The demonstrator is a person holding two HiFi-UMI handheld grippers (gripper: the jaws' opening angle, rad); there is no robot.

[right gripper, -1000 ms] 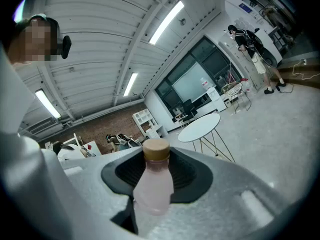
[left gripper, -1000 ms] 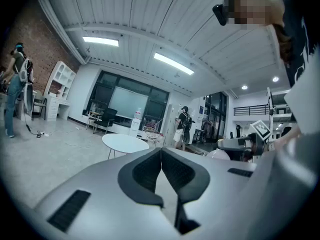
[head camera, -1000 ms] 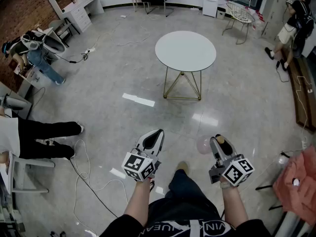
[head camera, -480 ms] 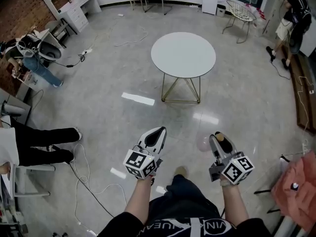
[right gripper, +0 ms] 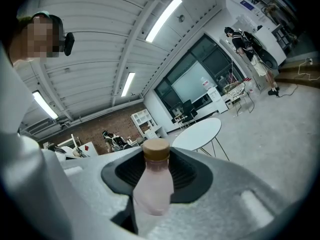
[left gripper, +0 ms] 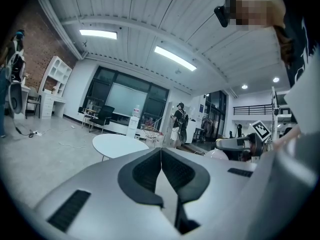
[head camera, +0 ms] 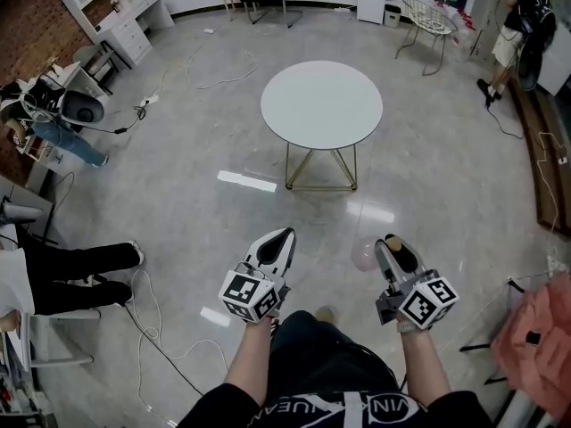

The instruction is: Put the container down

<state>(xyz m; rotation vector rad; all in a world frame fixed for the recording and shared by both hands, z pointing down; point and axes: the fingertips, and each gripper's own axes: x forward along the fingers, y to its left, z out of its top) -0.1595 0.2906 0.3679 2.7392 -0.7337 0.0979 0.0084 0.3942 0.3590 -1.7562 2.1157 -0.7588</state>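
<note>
Right claw (head camera: 393,244): gripping the container (right gripper: 151,189) just under its cap (right gripper: 156,151)
Container: pink bottle, between the jaws
Long axis: crosswise to the jaws' length
Cap: brown, above the claw
Body: hanging below the claw
Left claw (left gripper: 161,151): closed, empty

Pale grey left gripper (head camera: 285,234) and right gripper (head camera: 391,242), black pads (left gripper: 145,174), chequered marker cubes (head camera: 252,294). Black shirt (head camera: 357,412) with white lettering; dark trousers (head camera: 319,353).
</note>
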